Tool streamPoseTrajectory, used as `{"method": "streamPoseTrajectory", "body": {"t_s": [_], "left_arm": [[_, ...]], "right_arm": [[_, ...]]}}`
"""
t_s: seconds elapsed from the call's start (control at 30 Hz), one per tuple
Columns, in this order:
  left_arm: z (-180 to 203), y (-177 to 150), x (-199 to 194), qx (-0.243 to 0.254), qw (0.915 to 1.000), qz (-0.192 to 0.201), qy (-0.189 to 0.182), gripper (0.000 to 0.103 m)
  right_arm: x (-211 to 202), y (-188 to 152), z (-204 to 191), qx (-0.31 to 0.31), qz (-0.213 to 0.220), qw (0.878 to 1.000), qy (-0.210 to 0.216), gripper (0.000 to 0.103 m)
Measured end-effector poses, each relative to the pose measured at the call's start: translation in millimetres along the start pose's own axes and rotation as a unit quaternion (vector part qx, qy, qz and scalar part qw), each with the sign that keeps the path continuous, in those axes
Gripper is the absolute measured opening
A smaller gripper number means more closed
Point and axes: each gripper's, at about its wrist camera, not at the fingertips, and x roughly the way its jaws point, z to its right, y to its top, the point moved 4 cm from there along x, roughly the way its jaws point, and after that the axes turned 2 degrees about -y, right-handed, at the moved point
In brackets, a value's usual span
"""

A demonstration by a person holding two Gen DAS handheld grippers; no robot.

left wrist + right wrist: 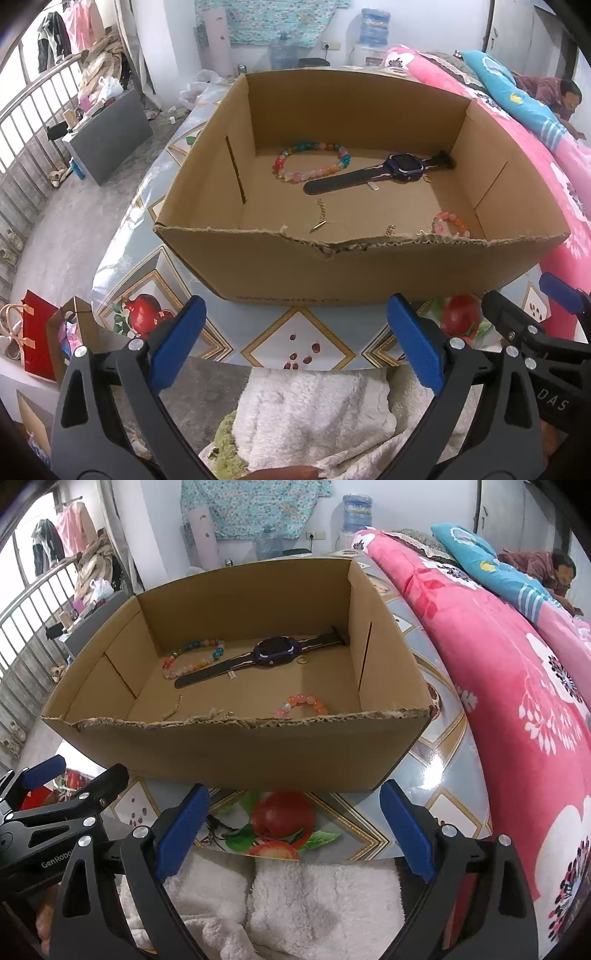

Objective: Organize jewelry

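Note:
An open cardboard box (280, 273) (236, 749) stands on the patterned table. Inside lie a multicoloured bead bracelet (312, 162) (192, 659), a dark purple watch (400, 168) (275, 651), a small orange-pink bead bracelet (450, 223) (304, 703), a thin gold chain piece (319, 218) (173, 709) and a small gold ring (303, 661). My left gripper (295, 339) is open and empty, held in front of the box's near wall. My right gripper (295, 819) is open and empty, beside it to the right; it also shows in the left wrist view (532, 310).
A white fluffy towel (314, 413) (314, 904) lies below both grippers at the table's near edge. A pink floral quilt (517, 701) on a bed borders the table on the right. A small dark beaded item (216, 830) lies on the table near my right gripper's left finger.

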Motion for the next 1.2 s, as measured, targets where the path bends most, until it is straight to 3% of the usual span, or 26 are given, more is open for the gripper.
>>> {"method": "streamPoseTrajectory", "body": {"t_s": [1.2], "left_arm": [[-1.2, -1.3, 9.3, -0.004, 1.0, -0.009, 0.0, 0.095]], "right_arm": [[6.7, 0.6, 0.1, 0.0, -0.009, 1.0, -0.006, 0.091]]}}
